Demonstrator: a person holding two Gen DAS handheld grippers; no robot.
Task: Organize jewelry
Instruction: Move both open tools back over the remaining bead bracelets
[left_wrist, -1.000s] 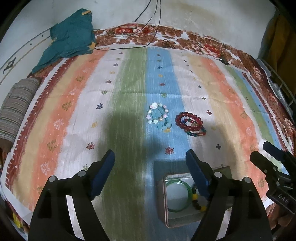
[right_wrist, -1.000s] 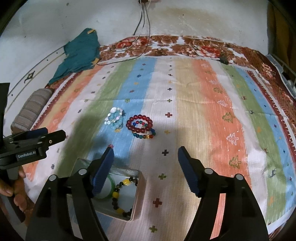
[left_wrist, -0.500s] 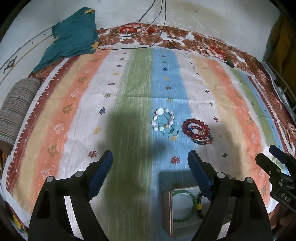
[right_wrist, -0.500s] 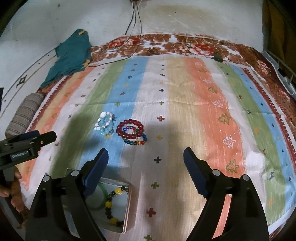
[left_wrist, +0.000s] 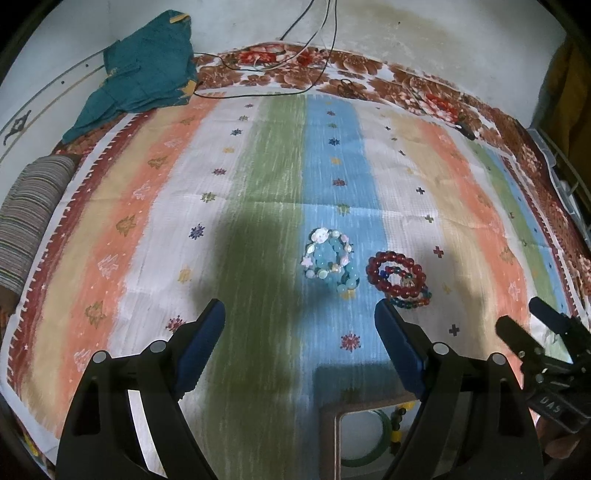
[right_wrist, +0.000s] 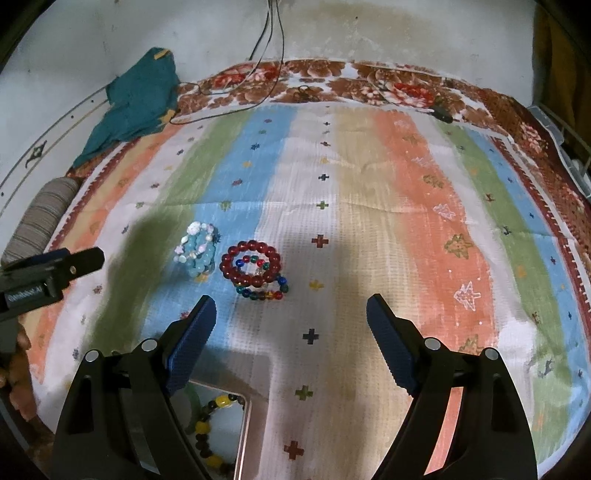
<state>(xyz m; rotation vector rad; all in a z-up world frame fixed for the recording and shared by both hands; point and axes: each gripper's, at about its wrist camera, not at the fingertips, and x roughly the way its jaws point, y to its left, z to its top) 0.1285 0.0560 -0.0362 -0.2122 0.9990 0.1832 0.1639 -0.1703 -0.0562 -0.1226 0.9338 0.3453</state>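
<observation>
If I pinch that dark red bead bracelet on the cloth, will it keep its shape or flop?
The dark red bead bracelet is strung from separate round beads, so it will probably sag into an oval. The glossy beads may slip between the fingers. It overlaps the multicolored bead bracelet, which might drag along.

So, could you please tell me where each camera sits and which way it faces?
Left wrist: on the left gripper, facing forward over the striped cloth; its open fingers and the right gripper at right show.
Right wrist: on the right gripper, facing likewise; its open fingers and the left gripper at left show.
Shared: pale blue bracelets, red bracelet, tin.
</observation>
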